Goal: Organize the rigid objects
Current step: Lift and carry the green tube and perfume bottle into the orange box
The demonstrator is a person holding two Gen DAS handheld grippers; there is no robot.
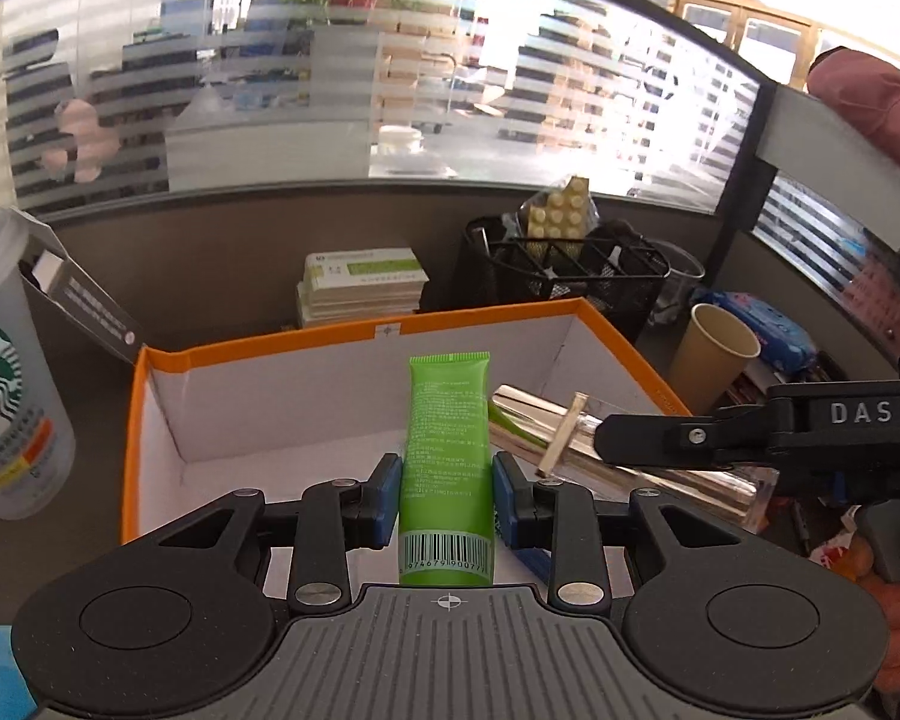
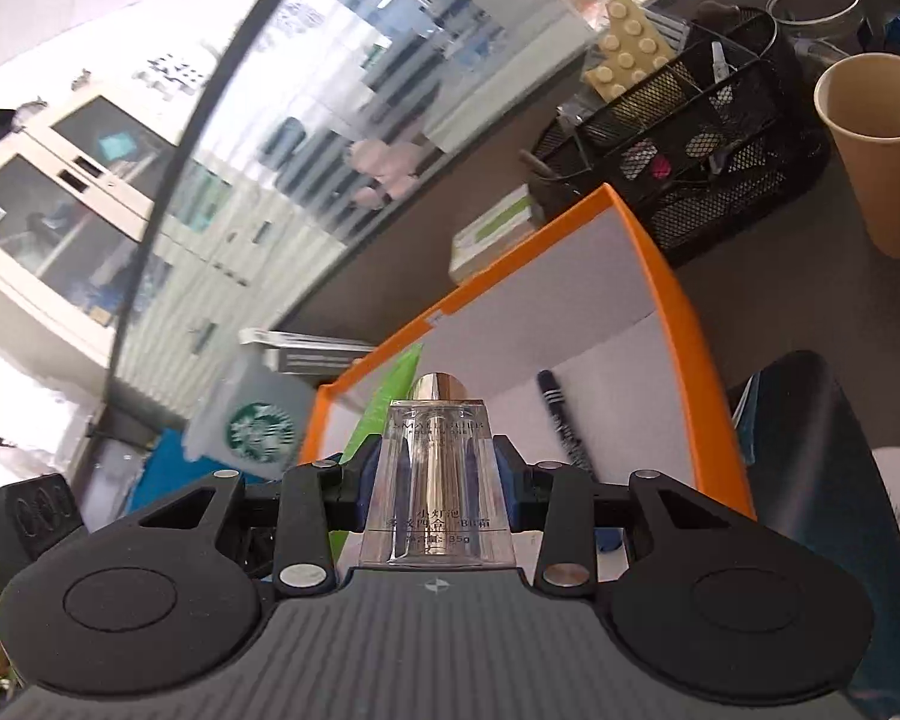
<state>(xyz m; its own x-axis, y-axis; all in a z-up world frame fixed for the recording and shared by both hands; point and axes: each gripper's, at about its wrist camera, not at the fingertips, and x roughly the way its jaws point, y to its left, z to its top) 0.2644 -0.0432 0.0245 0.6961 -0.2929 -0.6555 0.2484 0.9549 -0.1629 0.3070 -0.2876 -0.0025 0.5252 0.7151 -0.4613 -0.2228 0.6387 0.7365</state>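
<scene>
Over the orange box (image 1: 258, 354), the left gripper (image 1: 446, 495) pinches a green tube (image 1: 447, 438), the right gripper (image 2: 435, 480) a clear bottle (image 2: 438, 480); converging, they could collide.

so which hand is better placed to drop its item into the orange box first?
Left, probably. The left gripper holds the green tube squarely over the orange box interior. The right gripper holds the clear bottle nearer the box's right edge.
</scene>
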